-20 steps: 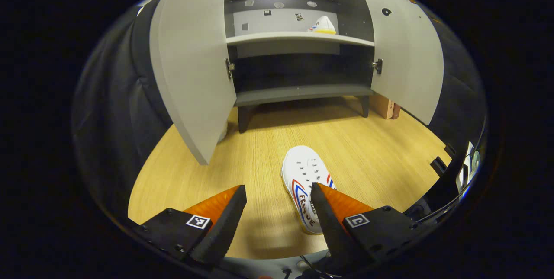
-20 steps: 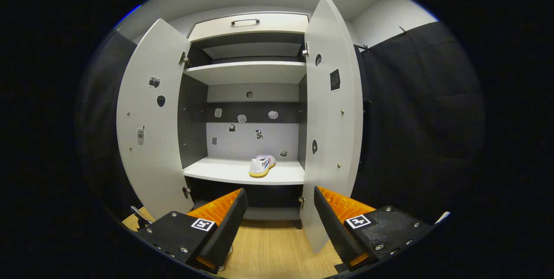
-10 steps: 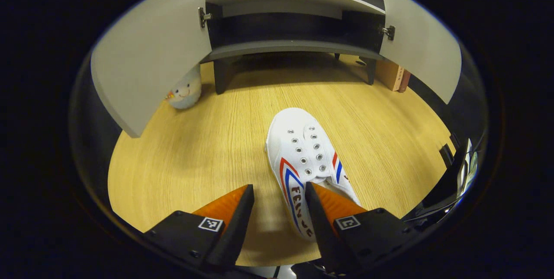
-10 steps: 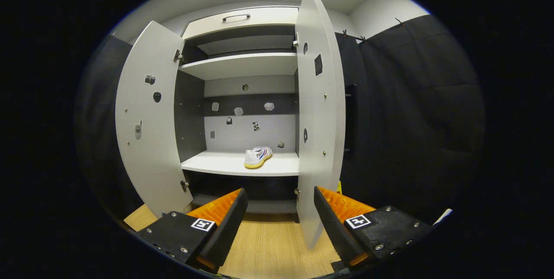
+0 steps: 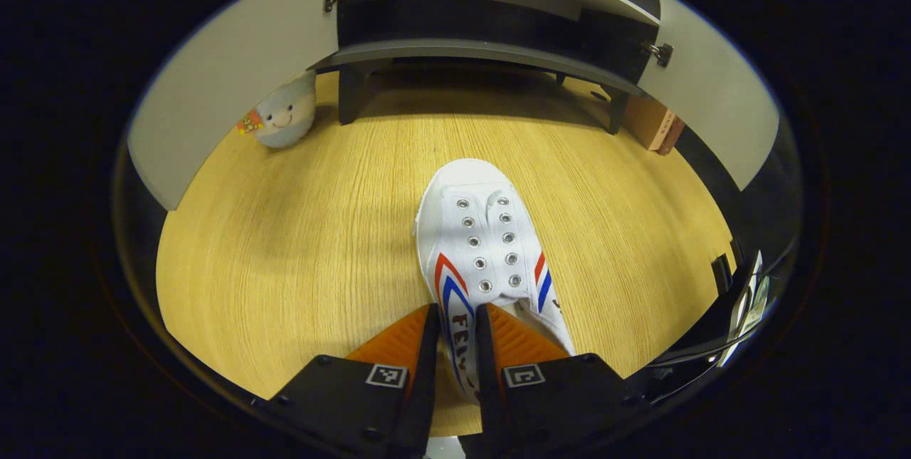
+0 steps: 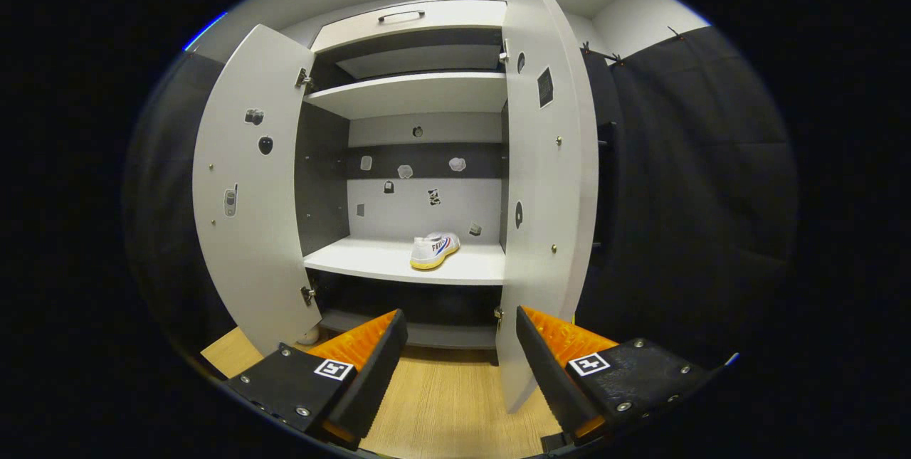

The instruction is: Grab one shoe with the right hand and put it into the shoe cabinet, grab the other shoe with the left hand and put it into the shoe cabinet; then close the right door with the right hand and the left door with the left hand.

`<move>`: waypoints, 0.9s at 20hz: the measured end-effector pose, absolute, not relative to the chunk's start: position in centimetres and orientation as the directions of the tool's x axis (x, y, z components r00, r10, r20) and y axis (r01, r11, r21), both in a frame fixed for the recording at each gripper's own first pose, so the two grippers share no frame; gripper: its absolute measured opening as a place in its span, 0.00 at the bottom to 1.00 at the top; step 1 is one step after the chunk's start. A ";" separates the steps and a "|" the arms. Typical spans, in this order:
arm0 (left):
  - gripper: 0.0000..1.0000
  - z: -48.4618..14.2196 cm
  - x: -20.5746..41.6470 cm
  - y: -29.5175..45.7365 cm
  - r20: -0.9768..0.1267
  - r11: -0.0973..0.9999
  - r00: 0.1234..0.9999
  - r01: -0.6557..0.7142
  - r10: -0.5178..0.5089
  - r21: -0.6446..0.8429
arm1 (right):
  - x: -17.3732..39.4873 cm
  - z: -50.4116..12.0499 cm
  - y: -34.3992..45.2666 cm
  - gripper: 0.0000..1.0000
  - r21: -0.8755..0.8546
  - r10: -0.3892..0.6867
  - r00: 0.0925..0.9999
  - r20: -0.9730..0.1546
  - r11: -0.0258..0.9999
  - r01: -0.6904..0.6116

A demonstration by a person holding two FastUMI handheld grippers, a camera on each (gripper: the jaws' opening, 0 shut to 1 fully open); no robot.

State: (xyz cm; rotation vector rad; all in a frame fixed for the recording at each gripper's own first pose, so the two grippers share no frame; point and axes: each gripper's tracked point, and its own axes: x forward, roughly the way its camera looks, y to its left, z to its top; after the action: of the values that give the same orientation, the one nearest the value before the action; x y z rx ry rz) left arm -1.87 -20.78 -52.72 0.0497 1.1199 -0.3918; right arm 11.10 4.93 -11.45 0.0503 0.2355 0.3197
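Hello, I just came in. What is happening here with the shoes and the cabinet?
A person holds a claw in each hand and is putting shoes away. One shoe already sits on a shelf inside the cabinet, whose two doors stand open. The left claw is closed on the heel side of the second shoe, which lies on the wooden floor. The right claw is open and holds nothing, facing the cabinet.

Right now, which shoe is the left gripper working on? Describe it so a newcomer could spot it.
On the wooden floor before the open shoe cabinet lies a white shoe, toe toward the cabinet. The left gripper pinches its side wall. The other shoe sits on a shelf.
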 end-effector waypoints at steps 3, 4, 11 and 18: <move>0.07 -52.4 -1.6 -20.3 -0.883 0.955 0.389 0.237 -0.263 -0.180 | 11.4 -11.4 5.9 0.94 0.091 0.343 0.914 -0.217 0.939 -0.331; 0.07 -51.8 -1.4 -20.3 -0.881 0.956 0.391 0.224 -0.267 -0.191 | 11.4 -11.2 6.1 0.94 0.089 0.350 0.912 -0.211 0.937 -0.339; 0.06 -42.8 1.2 -19.5 -0.858 0.951 0.418 0.206 -0.300 -0.232 | 11.5 -10.5 7.2 0.94 0.087 0.375 0.908 -0.184 0.927 -0.365; 0.06 -27.1 7.1 -16.4 -0.781 0.932 0.516 0.265 -0.352 -0.246 | 11.7 -10.2 7.6 0.94 0.131 0.403 0.901 -0.161 0.914 -0.385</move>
State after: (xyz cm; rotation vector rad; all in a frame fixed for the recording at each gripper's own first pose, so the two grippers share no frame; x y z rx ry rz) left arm 7.15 -16.40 -27.07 -0.0999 0.9602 -0.3712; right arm 11.70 7.64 -10.17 0.0972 0.1874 0.4082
